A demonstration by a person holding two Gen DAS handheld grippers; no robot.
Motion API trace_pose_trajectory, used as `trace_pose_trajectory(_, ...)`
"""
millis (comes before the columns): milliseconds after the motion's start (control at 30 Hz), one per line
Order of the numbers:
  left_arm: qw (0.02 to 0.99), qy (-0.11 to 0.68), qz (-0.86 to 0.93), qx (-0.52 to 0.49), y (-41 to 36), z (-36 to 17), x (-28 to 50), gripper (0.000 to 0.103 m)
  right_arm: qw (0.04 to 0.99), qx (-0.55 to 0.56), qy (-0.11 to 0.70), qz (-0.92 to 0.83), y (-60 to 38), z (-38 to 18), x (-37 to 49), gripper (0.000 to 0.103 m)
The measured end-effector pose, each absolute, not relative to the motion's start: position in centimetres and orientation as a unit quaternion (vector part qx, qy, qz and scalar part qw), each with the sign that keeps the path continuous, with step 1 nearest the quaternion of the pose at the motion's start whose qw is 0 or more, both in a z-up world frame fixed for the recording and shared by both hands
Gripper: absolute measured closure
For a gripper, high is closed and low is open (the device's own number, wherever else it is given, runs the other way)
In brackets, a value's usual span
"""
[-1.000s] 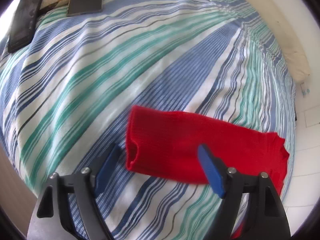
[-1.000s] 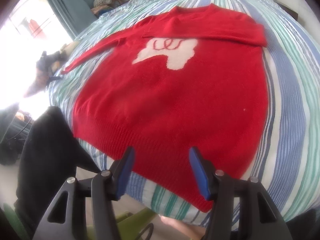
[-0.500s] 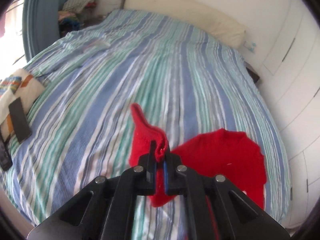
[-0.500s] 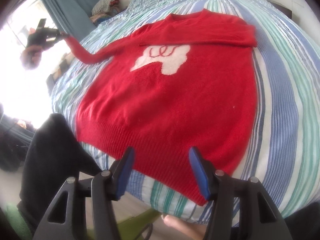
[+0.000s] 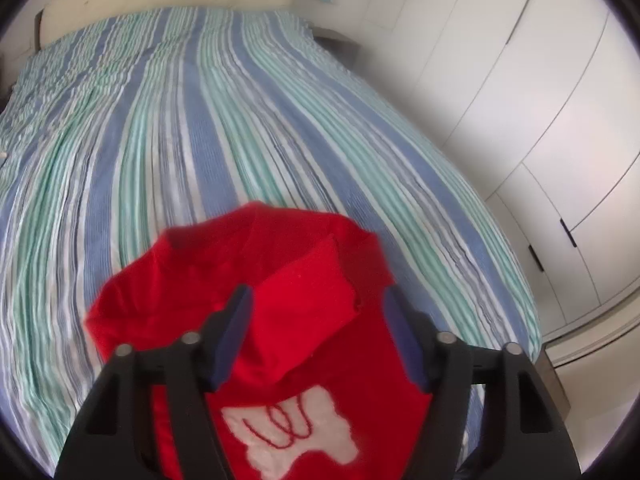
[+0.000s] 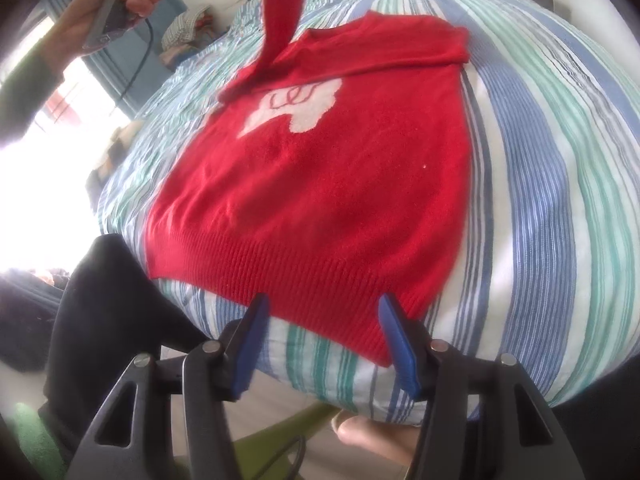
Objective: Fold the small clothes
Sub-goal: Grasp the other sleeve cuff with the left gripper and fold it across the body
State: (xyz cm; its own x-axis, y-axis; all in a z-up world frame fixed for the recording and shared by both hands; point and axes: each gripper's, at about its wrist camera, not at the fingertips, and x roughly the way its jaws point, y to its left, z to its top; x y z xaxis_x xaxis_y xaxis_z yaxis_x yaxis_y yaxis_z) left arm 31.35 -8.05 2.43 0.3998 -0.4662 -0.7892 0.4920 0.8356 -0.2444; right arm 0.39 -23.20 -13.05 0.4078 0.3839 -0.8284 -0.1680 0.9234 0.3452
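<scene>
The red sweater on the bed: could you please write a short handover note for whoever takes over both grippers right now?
Left gripper: its jaws have just been opening; the raised sleeve sits between them, unpinched, up over the chest.
Right gripper: open, empty, hovering at the hem.
Red sweater: flat, front up, on the striped bedspread.
Done: the other sleeve is folded across the upper chest.
Left: lay the raised sleeve flat across the chest, then probably fold the body up from the hem.
</scene>
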Motion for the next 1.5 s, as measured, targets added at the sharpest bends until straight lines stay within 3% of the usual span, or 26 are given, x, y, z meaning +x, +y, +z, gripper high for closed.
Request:
trace_pose_trajectory(167,0.841,0.484,-0.240,0.015,-3.2,-0.4,31.4,0.020,0.838,0.113,0.509,0.164,-23.7,-12.9,0.1,0.047)
trace_pose_trajectory(367,0.841,0.497,-0.199,0.085,3.9,-4.1,27.3,0.020,0.828,0.123,0.520,0.168,-23.7,-13.8,0.8,0.047)
trace_pose_trajectory(667,0.841,0.499,-0.133,0.162,2.6,-11.2,25.4,0.022,0.825,0.099,0.529,0.171,-22.4,-14.3,1.1,0.047)
trace_pose_trajectory(733,0.857,0.485,-0.092,0.148,3.1,-12.0,26.0,0.059,0.826,0.096,0.529,0.167,-22.3,-14.1,0.9,0.047)
trace_pose_trajectory(767,0.862,0.485,-0.074,0.128,3.7,-12.5,26.2,0.094,0.826,0.096,0.530,0.166,-22.3,-14.0,0.8,0.047)
trace_pose_trajectory(800,0.869,0.481,-0.064,0.094,4.7,-12.7,26.0,0.097,0.827,0.095,0.530,0.163,-22.2,-13.9,0.9,0.047)
trace_pose_trajectory(900,0.885,0.461,-0.039,0.058,6.0,-13.1,24.0,0.098,0.829,0.092,0.529,0.157,-22.3,-13.7,0.6,0.047)
trace_pose_trajectory(1500,0.883,0.458,-0.012,0.103,5.5,-13.4,23.0,0.095,0.826,0.076,0.532,0.172,-21.3,-14.3,1.0,0.047)
